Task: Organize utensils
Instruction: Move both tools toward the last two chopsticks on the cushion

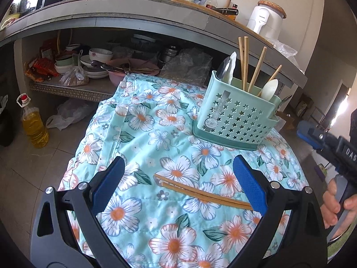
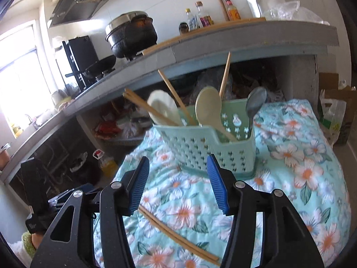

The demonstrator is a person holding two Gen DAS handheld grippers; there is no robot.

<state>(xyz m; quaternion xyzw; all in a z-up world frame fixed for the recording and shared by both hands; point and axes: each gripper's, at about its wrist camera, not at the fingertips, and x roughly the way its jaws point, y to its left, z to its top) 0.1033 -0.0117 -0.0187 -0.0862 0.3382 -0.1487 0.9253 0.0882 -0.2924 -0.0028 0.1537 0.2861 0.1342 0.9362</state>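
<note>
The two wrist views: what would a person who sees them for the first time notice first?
First the mint-green utensil holder, which stands on the floral cloth and holds chopsticks and spoons upright. Next the loose pair of chopsticks, which lies flat on the cloth in front of the holder. The left gripper and the right gripper are both open and empty above that pair.

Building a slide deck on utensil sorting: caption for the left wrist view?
Open left hand-held gripper hovers over a chopstick pair on floral cloth, near the green utensil caddy.
</note>
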